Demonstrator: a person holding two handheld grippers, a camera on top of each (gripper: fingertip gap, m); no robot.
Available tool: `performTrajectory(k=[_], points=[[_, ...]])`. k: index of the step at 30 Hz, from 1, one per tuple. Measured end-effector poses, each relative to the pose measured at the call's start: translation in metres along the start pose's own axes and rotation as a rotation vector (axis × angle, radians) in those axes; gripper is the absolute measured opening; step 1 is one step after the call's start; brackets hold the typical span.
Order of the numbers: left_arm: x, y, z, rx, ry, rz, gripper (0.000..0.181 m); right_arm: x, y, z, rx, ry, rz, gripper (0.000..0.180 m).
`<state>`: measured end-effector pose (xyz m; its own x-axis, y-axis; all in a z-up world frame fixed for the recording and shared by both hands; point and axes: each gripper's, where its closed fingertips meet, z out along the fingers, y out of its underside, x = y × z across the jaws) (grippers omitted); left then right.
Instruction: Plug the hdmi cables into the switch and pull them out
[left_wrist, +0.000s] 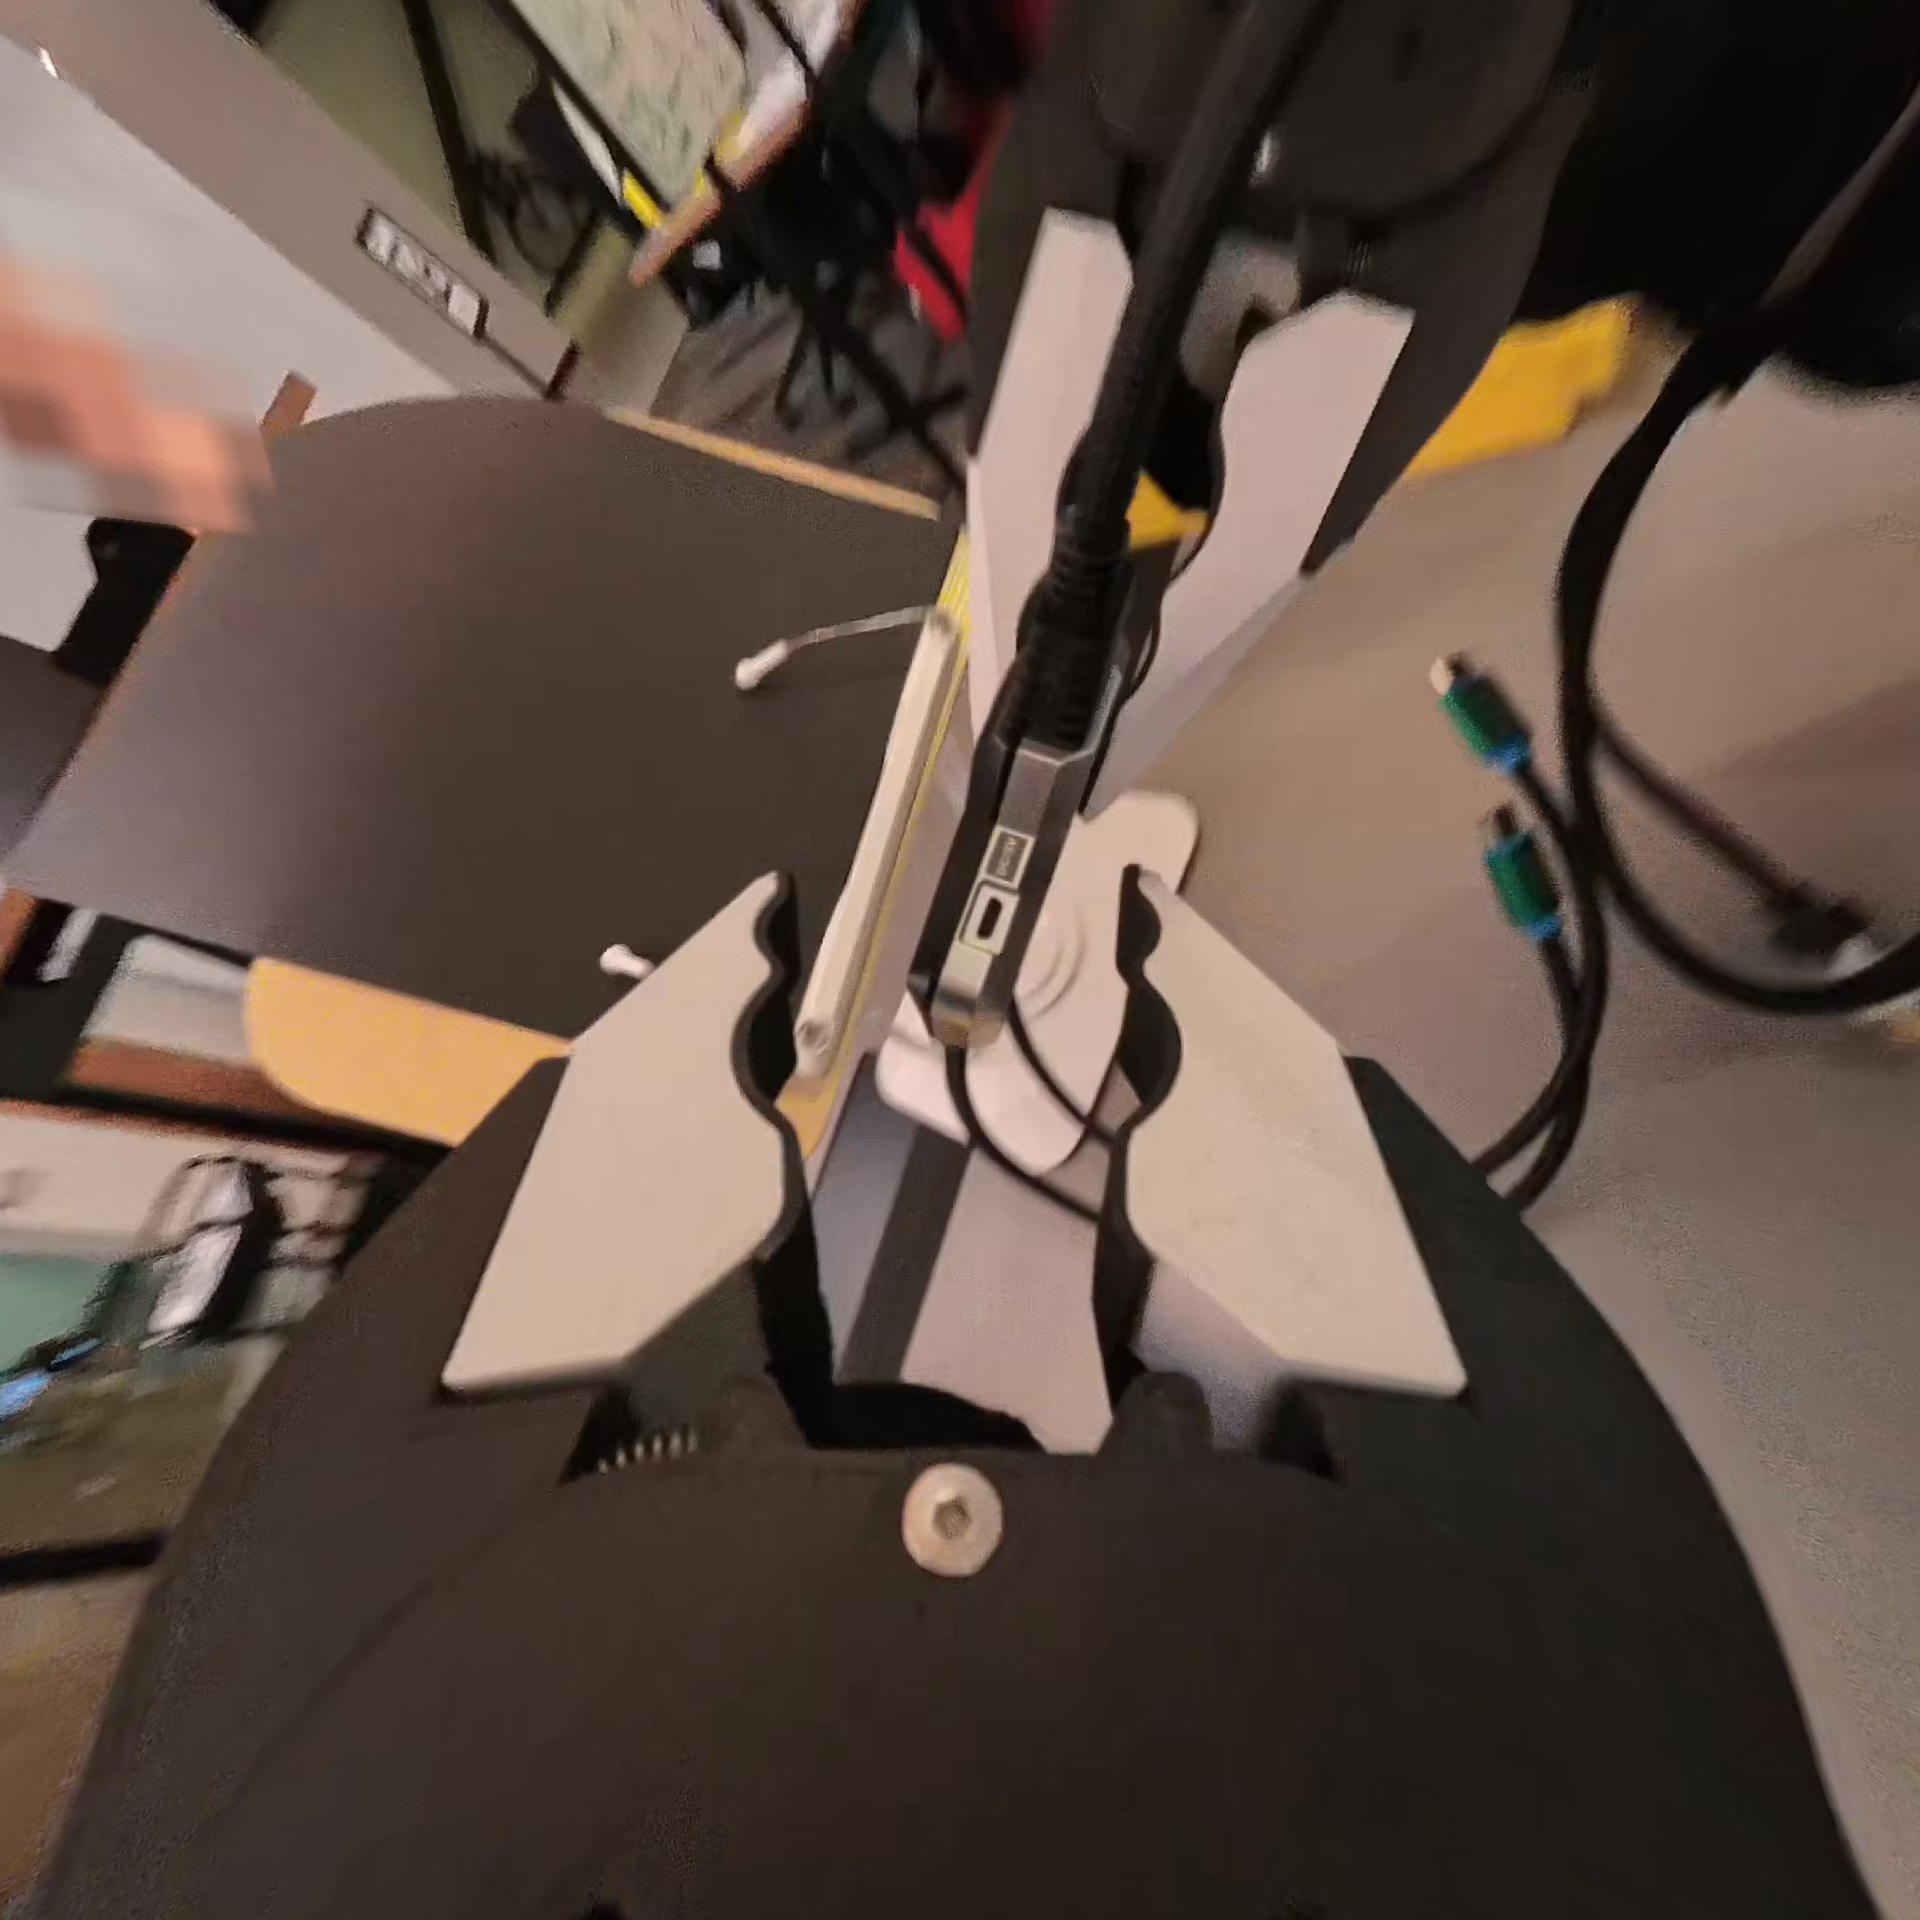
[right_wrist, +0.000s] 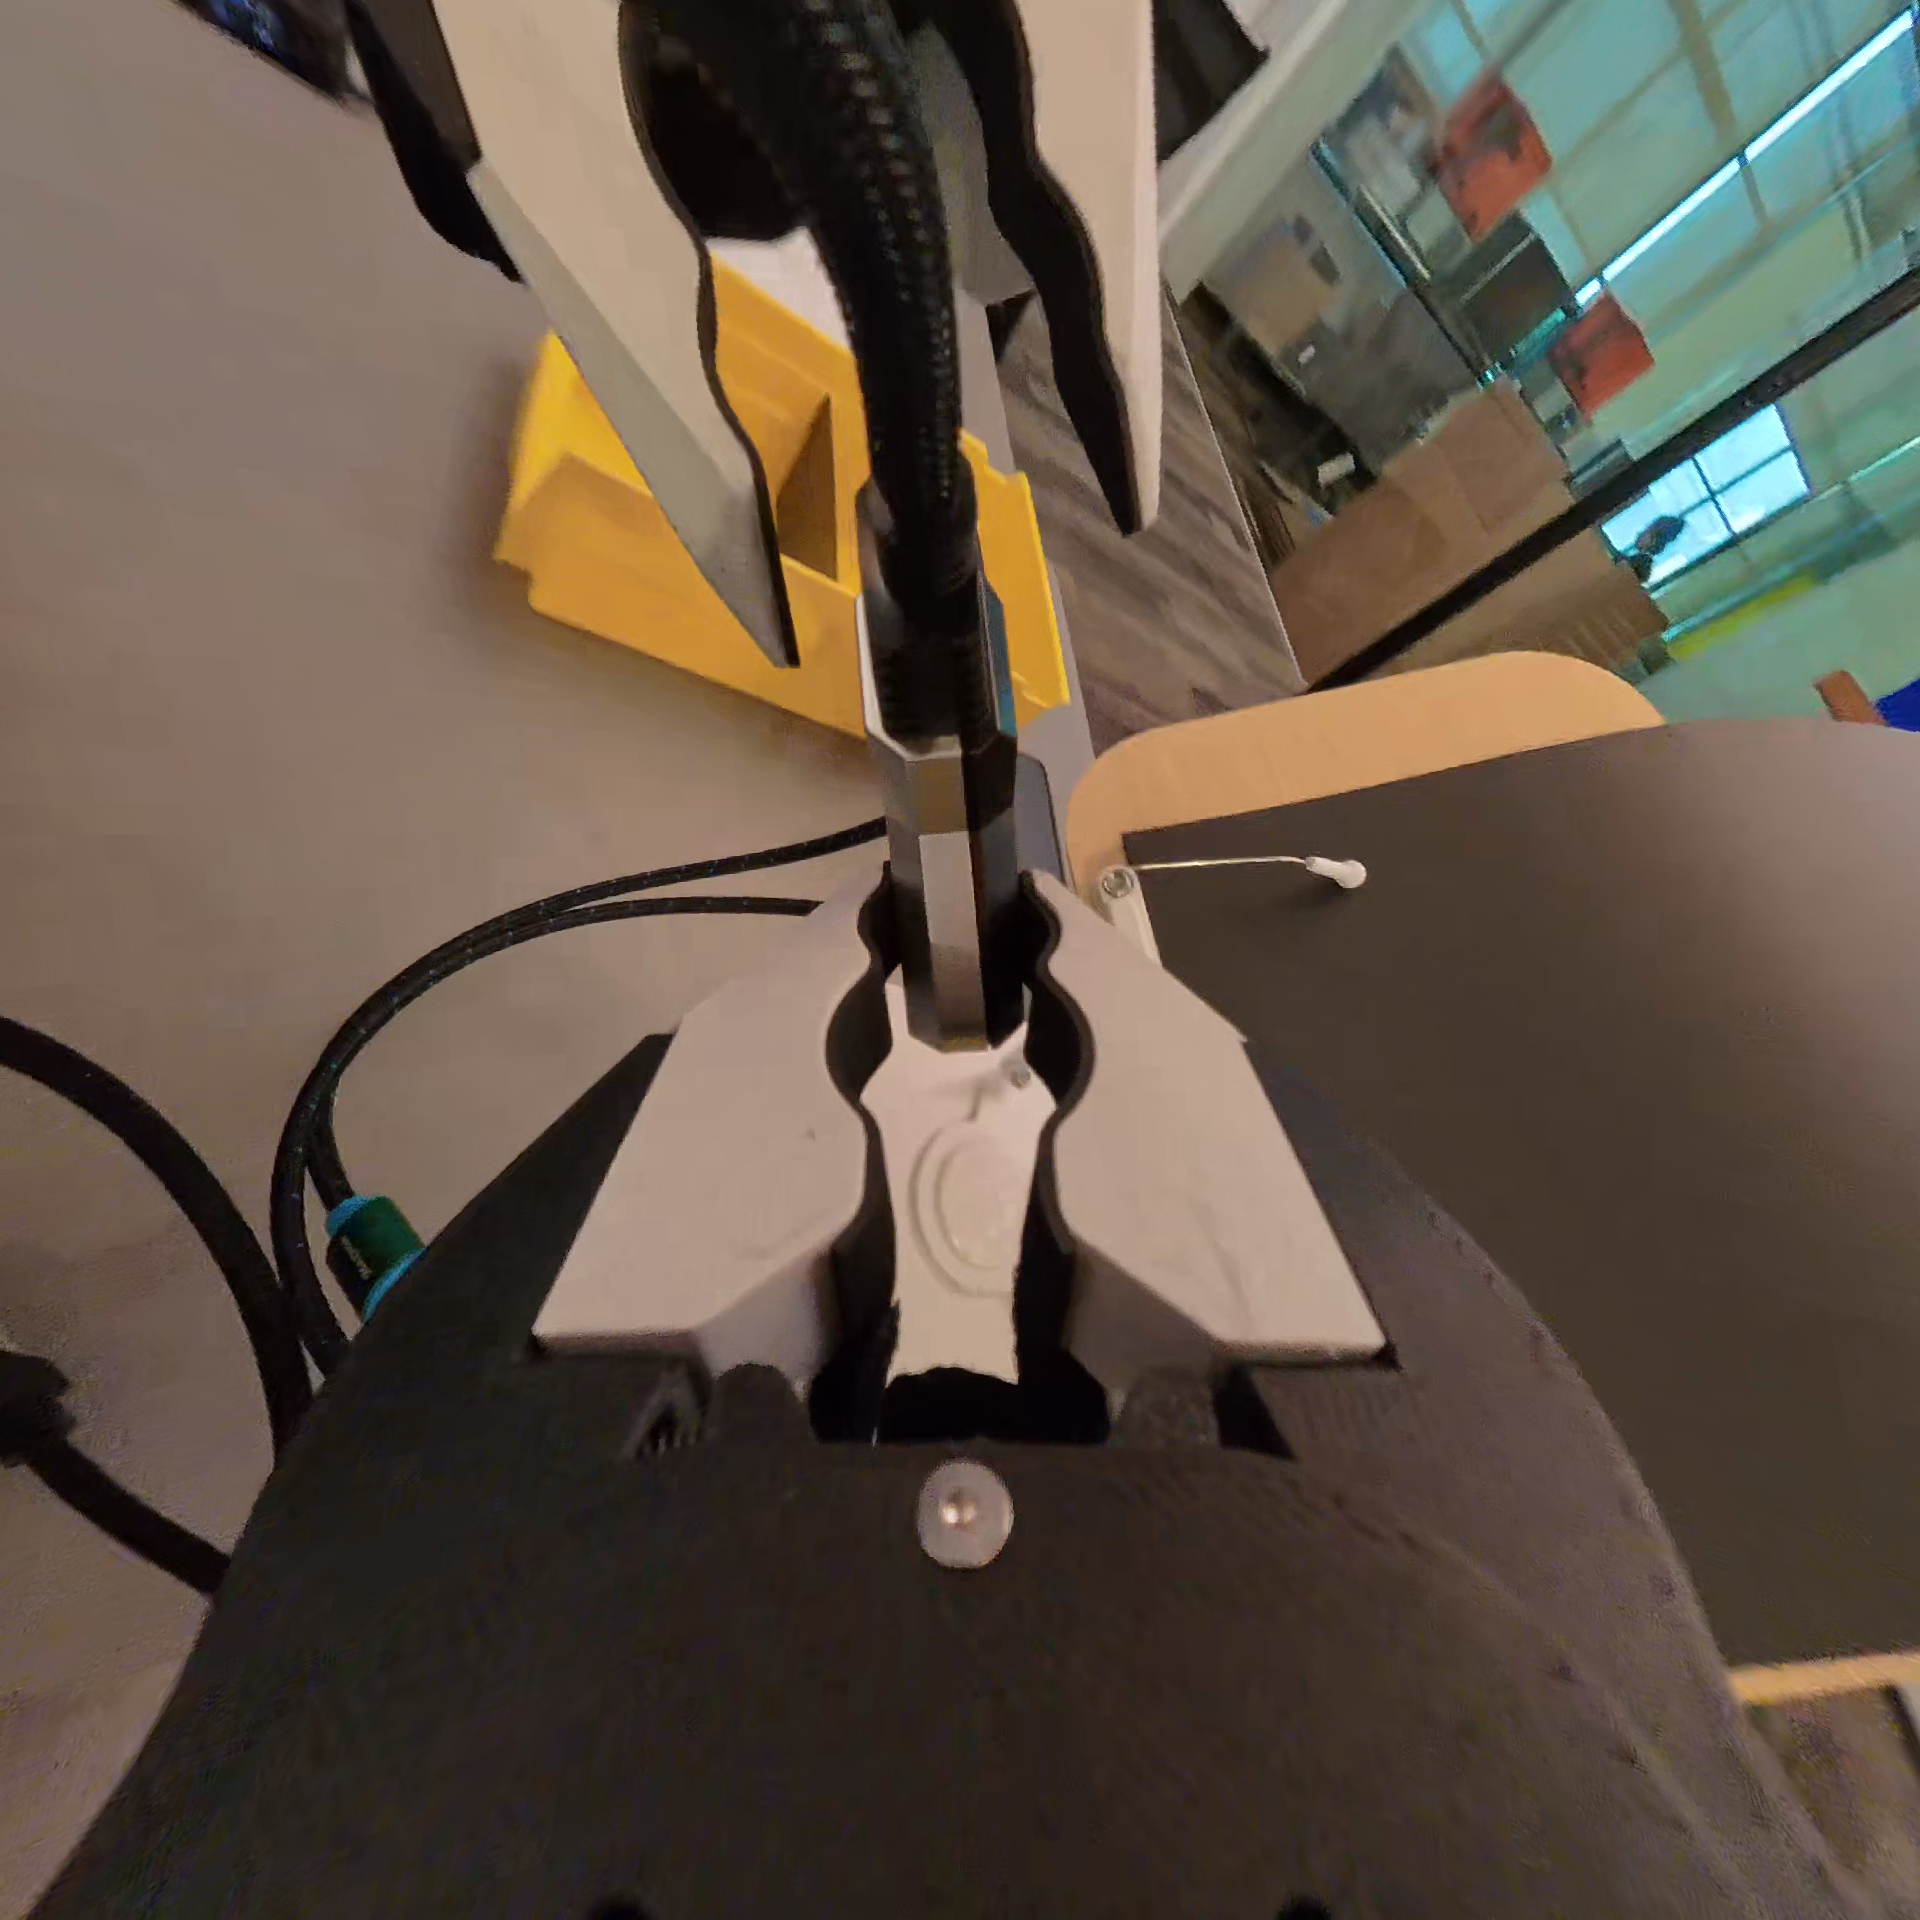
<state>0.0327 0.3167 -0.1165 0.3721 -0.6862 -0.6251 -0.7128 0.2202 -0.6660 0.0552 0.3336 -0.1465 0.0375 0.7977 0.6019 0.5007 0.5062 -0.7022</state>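
Switch (right_wrist: 951, 914): slim grey metal bar, standing on edge above a white stand (right_wrist: 961, 1174), at the seam where the grey table (right_wrist: 260, 623) meets a black mat (right_wrist: 1558, 1143). Right gripper (right_wrist: 956, 914) is clamping its near end, jaws pressed against both flat sides. In the left wrist view the same switch (left_wrist: 1023, 831) is showing a small port on its narrow face.

One braided black HDMI cable (right_wrist: 914, 436) is sitting plugged into the switch's far end and rising away out of frame.

Left gripper (left_wrist: 951, 904) is hanging just short of the switch, jaws apart, gripping nothing; the switch's lower end is lying between its fingertips without contact that I can make out. In the right wrist view this gripper (right_wrist: 945, 582) is appearing from the far side, straddling the cable.

Two more cables with green plugs (left_wrist: 1481, 722) are lying loose on the table to one side, near thicker black leads. A yellow tray (right_wrist: 623, 582) is sitting on the table beyond the switch. A small white-tipped wire (right_wrist: 1335, 871) is resting on the mat.
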Motion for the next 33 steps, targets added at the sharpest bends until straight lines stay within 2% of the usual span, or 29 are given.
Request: performTrajectory(k=[4,5,6,9,11,15,17,20,23,28,29,31,33], points=[[0.004,0.021,0.016,-0.229,-0.060,0.177,0.052,-0.004,-0.007,0.001,-0.039,0.016,-0.059,0.019],[0.004,0.026,0.019,-0.272,-0.073,0.207,0.037,-0.005,-0.009,0.001,-0.048,0.020,-0.073,0.019],[0.006,0.029,0.022,-0.294,-0.070,0.232,0.027,-0.006,-0.009,0.001,-0.063,0.027,-0.087,0.019],[0.007,0.028,0.023,-0.283,-0.074,0.248,0.018,-0.003,-0.012,-0.002,-0.069,0.055,-0.123,0.022],[0.004,0.026,0.021,-0.266,-0.118,0.289,0.018,-0.005,-0.021,-0.009,-0.008,0.026,-0.090,0.024],[0.002,0.020,0.018,-0.183,-0.151,0.328,0.018,0.004,-0.021,-0.026,0.061,0.053,-0.088,0.050],[0.005,0.013,0.017,-0.112,-0.131,0.315,0.018,0.003,-0.021,-0.027,0.084,0.050,-0.103,0.051],[0.009,0.005,0.019,-0.036,-0.099,0.276,0.018,-0.006,-0.023,-0.022,0.093,0.032,-0.160,0.040],[0.013,0.005,0.022,0.004,-0.065,0.261,0.018,-0.008,-0.029,-0.019,0.095,0.047,-0.200,0.021],[0.011,0.012,0.030,-0.016,-0.036,0.203,0.020,-0.004,-0.021,-0.015,0.032,0.081,-0.231,0.020],[0.007,0.021,0.031,-0.074,-0.033,0.192,0.025,-0.001,-0.019,-0.013,0.008,0.097,-0.236,0.019],[0.002,0.038,0.027,-0.175,-0.017,0.162,0.059,0.005,-0.011,-0.010,-0.042,0.129,-0.234,0.019],[-0.002,0.043,0.014,-0.193,-0.002,0.124,0.054,0.013,-0.005,-0.009,-0.081,0.169,-0.235,0.019]])
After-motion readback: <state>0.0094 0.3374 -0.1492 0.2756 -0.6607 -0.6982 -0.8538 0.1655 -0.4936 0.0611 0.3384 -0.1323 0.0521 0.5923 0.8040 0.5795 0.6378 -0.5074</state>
